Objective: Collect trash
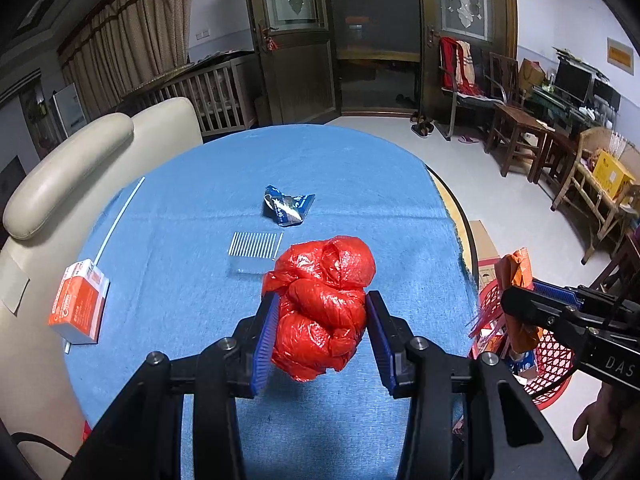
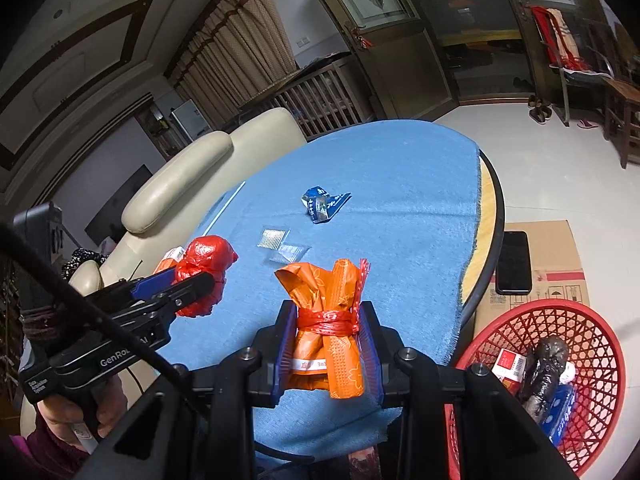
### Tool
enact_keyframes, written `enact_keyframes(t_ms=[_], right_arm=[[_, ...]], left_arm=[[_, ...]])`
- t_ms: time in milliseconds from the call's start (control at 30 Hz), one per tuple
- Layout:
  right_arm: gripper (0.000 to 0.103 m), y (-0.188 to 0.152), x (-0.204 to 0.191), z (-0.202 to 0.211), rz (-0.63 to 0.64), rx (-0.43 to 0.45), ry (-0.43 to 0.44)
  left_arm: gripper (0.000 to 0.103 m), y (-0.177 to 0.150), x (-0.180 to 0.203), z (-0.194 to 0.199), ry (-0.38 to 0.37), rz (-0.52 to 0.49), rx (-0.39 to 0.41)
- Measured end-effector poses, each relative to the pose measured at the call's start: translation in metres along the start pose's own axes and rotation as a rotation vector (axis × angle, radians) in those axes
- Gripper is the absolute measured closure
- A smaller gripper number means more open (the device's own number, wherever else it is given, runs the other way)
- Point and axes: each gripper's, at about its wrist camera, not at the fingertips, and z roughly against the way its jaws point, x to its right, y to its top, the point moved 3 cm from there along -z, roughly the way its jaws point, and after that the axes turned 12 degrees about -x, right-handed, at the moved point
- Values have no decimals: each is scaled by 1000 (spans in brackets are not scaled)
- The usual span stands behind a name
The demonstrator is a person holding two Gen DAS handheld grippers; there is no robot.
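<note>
1. Closest to the left wrist camera, the left gripper (image 1: 320, 330) is pinching a knotted red plastic bag (image 1: 322, 304) between its blue pads, which are pressing against the bag's two sides; the bag is hanging above the blue cloth (image 1: 360, 184) rather than lying on it.
2. Closest to the right wrist camera, the right gripper (image 2: 326, 344) is clamping an orange wrapper bundle (image 2: 330, 320) tied round its middle with red string; both pads are touching the bundle's sides, and its crumpled top is sticking up past the fingertips.
3. Trash still lying on the cloth: a crumpled blue wrapper (image 1: 288, 205) is sitting near the middle, and a clear plastic packet with white stripes (image 1: 256, 246) is lying just on the near side of it, beside the red bag.
4. An orange and white carton (image 1: 79, 306) is lying at the left edge of the cloth, with a thin white straw (image 1: 120, 216) stretching away from it along that edge.
5. A red mesh basket (image 2: 592, 320) is standing on the floor to the right of the table and below its rim, holding a red and white box (image 2: 509, 366), a dark wrapped bundle (image 2: 546, 372) and a blue packet (image 2: 562, 410).
6. A dark phone (image 2: 515, 261) is lying on a cardboard box (image 2: 556, 248) just behind the basket.
7. A cream sofa (image 1: 60, 176) is flanking the table's left side.
</note>
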Motion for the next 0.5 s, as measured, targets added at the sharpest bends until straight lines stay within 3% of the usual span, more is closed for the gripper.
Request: enact_keyframes(t_ms=[500], right_arm=[[70,-9,11,6,-27,0,-5]], left_arm=[[58,-1,19,1,35,-55,4]])
